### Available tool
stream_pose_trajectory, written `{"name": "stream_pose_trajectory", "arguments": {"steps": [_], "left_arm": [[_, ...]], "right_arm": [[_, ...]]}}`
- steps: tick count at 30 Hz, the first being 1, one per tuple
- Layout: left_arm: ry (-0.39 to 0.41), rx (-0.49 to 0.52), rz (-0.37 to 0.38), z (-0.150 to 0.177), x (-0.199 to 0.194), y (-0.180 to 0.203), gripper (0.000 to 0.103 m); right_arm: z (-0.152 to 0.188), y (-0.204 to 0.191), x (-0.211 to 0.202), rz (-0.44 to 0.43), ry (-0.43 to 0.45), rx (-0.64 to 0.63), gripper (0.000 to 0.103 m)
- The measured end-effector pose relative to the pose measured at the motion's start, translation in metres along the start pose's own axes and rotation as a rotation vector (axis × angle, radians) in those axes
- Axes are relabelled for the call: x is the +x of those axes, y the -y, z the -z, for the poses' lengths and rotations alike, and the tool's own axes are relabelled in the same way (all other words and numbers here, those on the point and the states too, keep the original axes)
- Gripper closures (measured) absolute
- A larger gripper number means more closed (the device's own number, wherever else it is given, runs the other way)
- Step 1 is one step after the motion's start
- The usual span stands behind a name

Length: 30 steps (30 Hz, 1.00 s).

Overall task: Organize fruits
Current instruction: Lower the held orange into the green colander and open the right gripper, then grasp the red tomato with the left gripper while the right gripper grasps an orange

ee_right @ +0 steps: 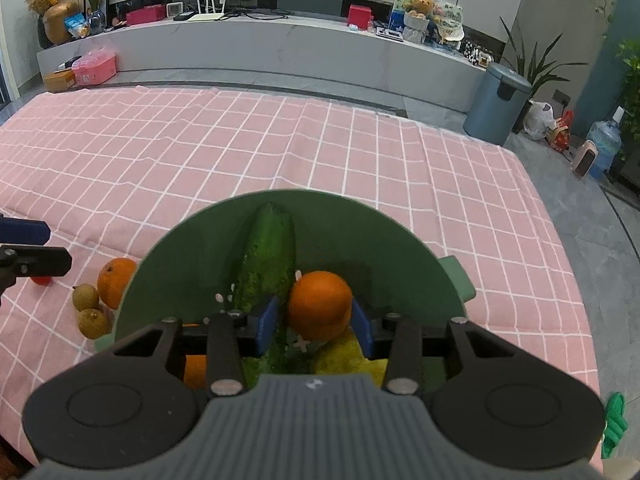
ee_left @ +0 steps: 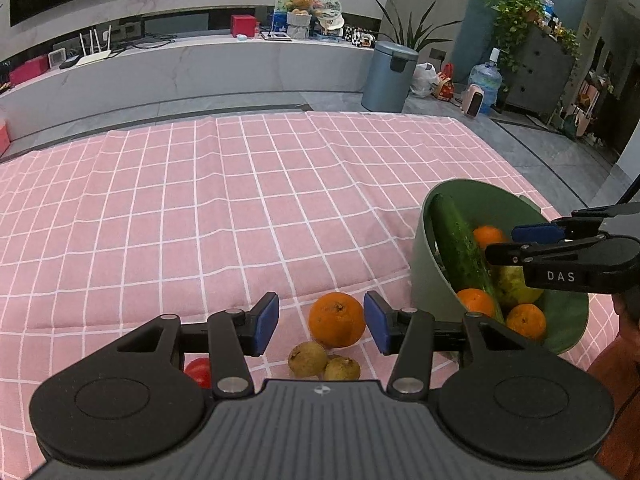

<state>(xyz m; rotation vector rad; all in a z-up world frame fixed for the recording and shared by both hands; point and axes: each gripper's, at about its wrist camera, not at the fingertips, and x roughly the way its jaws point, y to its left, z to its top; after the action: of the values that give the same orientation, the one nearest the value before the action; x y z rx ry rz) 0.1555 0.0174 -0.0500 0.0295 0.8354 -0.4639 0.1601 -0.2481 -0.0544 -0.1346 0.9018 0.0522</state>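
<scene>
My left gripper [ee_left: 321,322] is open above the pink checked cloth, its pads on either side of a loose orange [ee_left: 337,319]. Two small brown fruits [ee_left: 307,358] lie just below it and a small red fruit [ee_left: 199,371] shows at the left. A green bowl [ee_left: 496,196] at the right holds a cucumber [ee_left: 460,250], a pear [ee_left: 514,286] and several oranges. My right gripper [ee_right: 316,322] is over the bowl [ee_right: 360,224], its pads around an orange [ee_right: 319,304]; a slight gap shows at the left pad. The cucumber [ee_right: 266,256] lies beside it.
The cloth [ee_left: 200,200] covers the table, whose far edge meets a grey floor. A grey bin [ee_left: 389,76] and a water jug [ee_left: 485,80] stand beyond. In the right wrist view the loose orange [ee_right: 114,280] and brown fruits [ee_right: 85,297] lie left of the bowl.
</scene>
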Motion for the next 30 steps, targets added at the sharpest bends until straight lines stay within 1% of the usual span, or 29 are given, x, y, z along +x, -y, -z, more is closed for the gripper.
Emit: {"name": "stream_pose_trajectory", "arguments": {"steps": [4, 7, 9, 11, 13, 17, 21, 23, 25, 28, 30], "left_arm": [[0.024, -0.015, 0.003, -0.003, -0.010, -0.004, 0.045], [0.040, -0.034, 0.010, -0.007, -0.016, -0.008, 0.045], [0.048, -0.043, 0.012, -0.008, -0.019, -0.010, 0.045], [0.053, -0.042, 0.009, -0.009, -0.021, -0.011, 0.045], [0.055, -0.038, 0.006, -0.008, -0.023, -0.012, 0.045], [0.045, -0.046, 0.007, -0.006, -0.023, -0.018, 0.045], [0.024, -0.092, 0.008, -0.005, -0.018, -0.033, 0.045], [-0.002, -0.108, 0.009, -0.006, -0.014, -0.042, 0.045], [-0.060, -0.130, -0.003, -0.006, -0.005, -0.054, 0.045], [-0.093, -0.186, -0.028, -0.002, 0.002, -0.068, 0.046], [-0.122, -0.209, -0.027, 0.001, 0.008, -0.073, 0.046]], "right_arm": [[-0.002, -0.005, -0.013, 0.005, 0.024, -0.021, 0.064], [-0.003, -0.009, -0.027, 0.005, 0.061, -0.025, 0.059], [-0.003, -0.011, -0.037, -0.005, 0.091, -0.024, 0.057], [-0.004, -0.016, -0.046, -0.027, 0.117, -0.019, 0.054], [-0.004, -0.025, -0.053, -0.071, 0.143, -0.023, 0.054], [-0.006, -0.052, -0.060, -0.132, 0.186, -0.117, 0.054], [-0.004, -0.080, -0.057, -0.154, 0.200, -0.258, 0.055], [-0.006, -0.091, -0.054, -0.165, 0.195, -0.320, 0.055], [-0.008, -0.101, -0.049, -0.177, 0.180, -0.374, 0.056], [-0.011, -0.109, -0.040, -0.191, 0.147, -0.422, 0.057], [-0.014, -0.116, -0.032, -0.203, 0.117, -0.456, 0.061]]}}
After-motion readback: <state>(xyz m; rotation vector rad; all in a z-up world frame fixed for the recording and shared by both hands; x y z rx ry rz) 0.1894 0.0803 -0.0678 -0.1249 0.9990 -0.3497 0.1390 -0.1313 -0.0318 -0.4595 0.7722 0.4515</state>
